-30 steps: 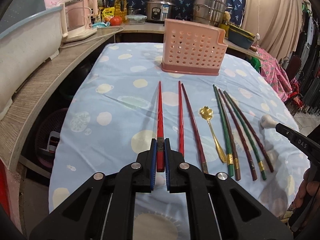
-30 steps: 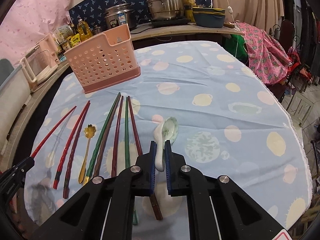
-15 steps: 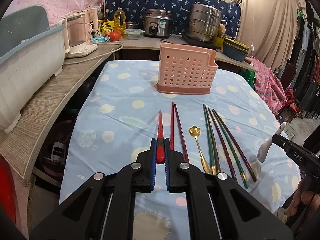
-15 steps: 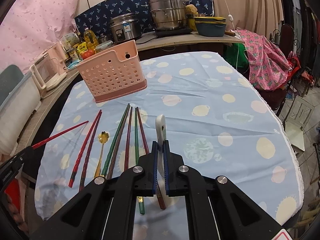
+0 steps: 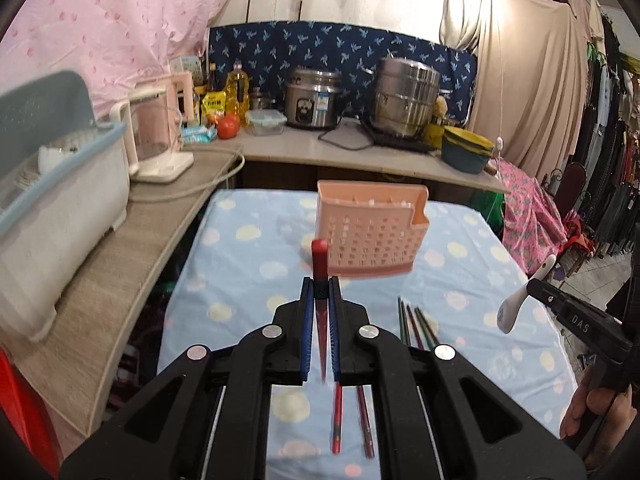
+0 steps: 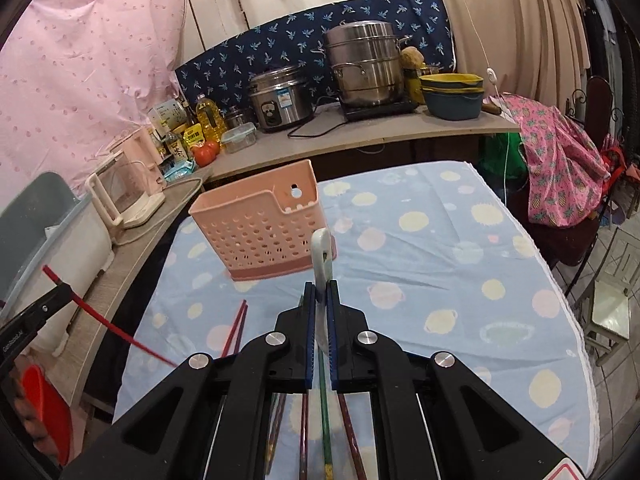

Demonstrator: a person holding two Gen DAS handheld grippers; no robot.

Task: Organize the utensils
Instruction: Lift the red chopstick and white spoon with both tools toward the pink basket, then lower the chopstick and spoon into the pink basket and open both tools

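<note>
Pink perforated utensil basket [image 5: 370, 232] at centre frame in the left wrist view, upright on the blue dotted tablecloth [image 5: 248, 256]; interior hidden behind the rim, contents impossible to tell. Same basket left of centre in the right wrist view, again showing nothing inside.

Left hand-held gripper [image 5: 320, 292] clamped on a red chopstick [image 5: 320, 256], blunt end poking up past the blue pads, thin end running back under the frame, clear of the cloth. Right hand-held gripper [image 6: 320, 296] clamped on a white ceramic spoon [image 6: 322, 252], one rounded end standing above the pads in front of the basket's lower right corner.

On the cloth, lower centre of the left wrist view: two more red chopsticks [image 5: 352, 420] side by side; to their right, tips of green and dark chopsticks [image 5: 416, 320] in a bundle.

Behind, upper centre: a counter [image 5: 352, 152] with a rice cooker [image 5: 312, 98], a steel steamer pot [image 5: 406, 98], an oil bottle [image 5: 236, 90], a tomato [image 5: 228, 125] and a clear lidded box [image 5: 266, 122]. Left edge: a white and blue bin [image 5: 56, 200], a pink kettle [image 5: 154, 140]. Pink sheet upper left, beige curtain upper right.
</note>
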